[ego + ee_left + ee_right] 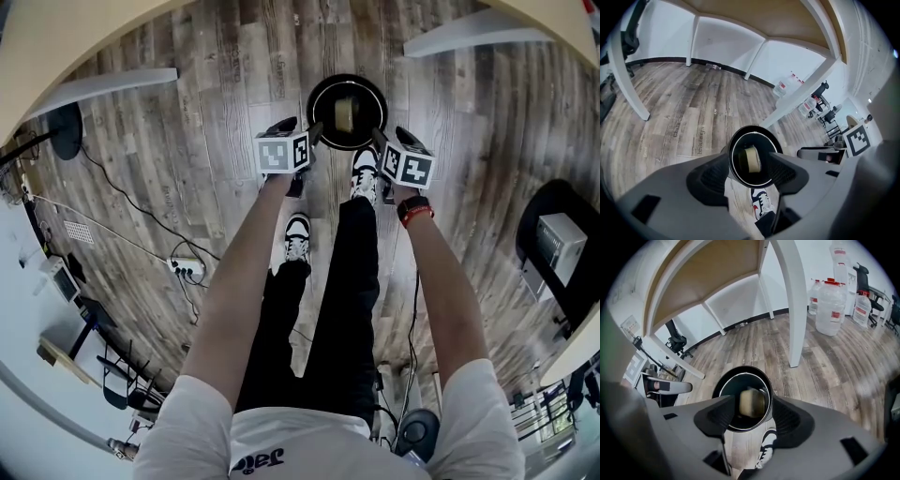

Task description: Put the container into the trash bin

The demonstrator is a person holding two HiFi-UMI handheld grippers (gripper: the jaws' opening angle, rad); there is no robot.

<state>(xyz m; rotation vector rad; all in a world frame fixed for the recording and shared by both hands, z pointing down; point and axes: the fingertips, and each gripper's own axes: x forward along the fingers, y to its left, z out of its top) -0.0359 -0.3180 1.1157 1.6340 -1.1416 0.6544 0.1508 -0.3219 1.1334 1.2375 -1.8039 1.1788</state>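
Note:
A black round trash bin (314, 108) stands on the wooden floor just ahead of the person's shoes. A tan container (344, 114) shows inside its mouth, apart from both grippers. My left gripper (311, 137) hovers over the bin's left rim and my right gripper (379, 142) over its right rim. In the left gripper view the container (752, 159) sits within the bin (740, 136), between the open jaws of the left gripper (750, 174), untouched. In the right gripper view the container (752, 402) is blurred inside the bin (740, 370), and the right gripper (752, 416) is open and holds nothing.
The person's shoes (298, 239) stand close behind the bin. White table legs (794, 310) rise nearby, with water jugs (829, 308) beyond. A power strip (187, 270) and cables lie on the floor at the left. Office chairs (825, 105) stand further off.

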